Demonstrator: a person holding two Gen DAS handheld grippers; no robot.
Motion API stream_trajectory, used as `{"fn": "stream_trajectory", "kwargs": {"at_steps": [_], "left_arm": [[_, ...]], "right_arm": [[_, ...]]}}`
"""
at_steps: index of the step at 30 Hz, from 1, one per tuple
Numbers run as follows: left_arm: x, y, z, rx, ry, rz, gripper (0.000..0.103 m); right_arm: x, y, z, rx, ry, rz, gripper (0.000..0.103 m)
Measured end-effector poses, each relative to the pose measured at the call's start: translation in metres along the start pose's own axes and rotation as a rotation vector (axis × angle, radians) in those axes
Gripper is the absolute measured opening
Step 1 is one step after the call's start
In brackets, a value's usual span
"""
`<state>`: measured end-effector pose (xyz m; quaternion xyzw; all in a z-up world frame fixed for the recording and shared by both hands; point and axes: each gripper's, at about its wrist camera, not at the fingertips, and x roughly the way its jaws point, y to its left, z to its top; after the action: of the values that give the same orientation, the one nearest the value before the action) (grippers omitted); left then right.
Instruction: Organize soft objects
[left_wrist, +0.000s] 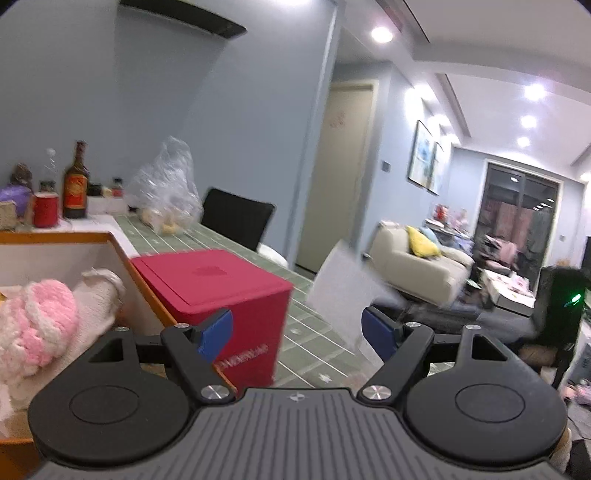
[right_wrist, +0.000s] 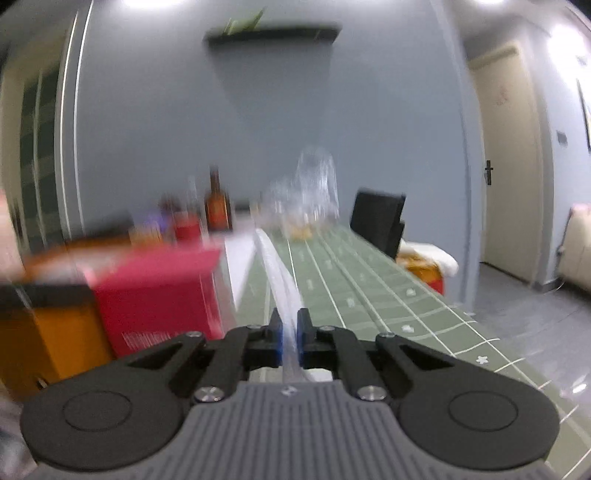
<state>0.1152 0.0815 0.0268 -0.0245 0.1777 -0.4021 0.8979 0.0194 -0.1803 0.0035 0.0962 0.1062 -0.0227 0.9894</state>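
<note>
My left gripper (left_wrist: 297, 334) is open, its blue pads (left_wrist: 216, 334) wide apart with nothing between them. To its left an orange-rimmed box (left_wrist: 122, 254) holds a pink and white knitted soft item (left_wrist: 40, 325) and a cream fluffy cloth (left_wrist: 99, 291). Beside it stands a red box (left_wrist: 218, 291). A thin white sheet-like piece (left_wrist: 340, 291) hangs in the air over the green table. My right gripper (right_wrist: 290, 332) is shut on this white piece (right_wrist: 280, 273), seen edge-on. The right wrist view is blurred; the red box (right_wrist: 155, 295) and orange box (right_wrist: 44, 325) lie to the left.
At the far end of the green gridded table (left_wrist: 207, 243) are a brown bottle (left_wrist: 75, 184), a red cup (left_wrist: 46, 208) and a clear plastic bag (left_wrist: 166, 192). A black chair (left_wrist: 236, 218) stands at the table's right side. A sofa (left_wrist: 413, 258) and a door (left_wrist: 336, 170) are beyond.
</note>
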Motion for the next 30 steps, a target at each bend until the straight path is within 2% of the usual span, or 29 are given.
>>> {"fn": "stream_trajectory", "kwargs": {"at_steps": [3, 5, 8, 11, 14, 18, 27, 30], "left_arm": [[0.002, 0.000, 0.000, -0.006, 0.024, -0.060, 0.093], [0.001, -0.003, -0.001, 0.011, 0.025, -0.077, 0.093], [0.002, -0.009, -0.005, 0.050, 0.028, -0.084, 0.093], [0.005, -0.015, -0.006, 0.093, 0.045, -0.095, 0.093], [0.005, -0.021, -0.009, 0.109, 0.068, -0.126, 0.093], [0.003, -0.025, -0.012, 0.119, 0.050, -0.142, 0.093], [0.004, -0.030, -0.014, 0.171, 0.064, -0.144, 0.093], [0.002, -0.033, -0.013, 0.197, 0.071, -0.168, 0.093]], "right_arm": [[-0.027, -0.014, 0.005, 0.022, -0.082, -0.064, 0.005], [-0.032, -0.018, 0.006, -0.035, -0.068, -0.151, 0.005], [-0.017, -0.024, -0.001, -0.093, 0.033, -0.268, 0.005], [0.005, -0.035, -0.013, -0.063, 0.160, -0.293, 0.005], [0.021, -0.034, -0.025, -0.060, 0.261, -0.238, 0.005], [0.030, -0.027, -0.030, 0.007, 0.309, -0.025, 0.005], [0.039, 0.006, -0.038, -0.023, 0.371, 0.141, 0.005], [0.039, 0.012, -0.041, -0.027, 0.383, 0.193, 0.005]]}}
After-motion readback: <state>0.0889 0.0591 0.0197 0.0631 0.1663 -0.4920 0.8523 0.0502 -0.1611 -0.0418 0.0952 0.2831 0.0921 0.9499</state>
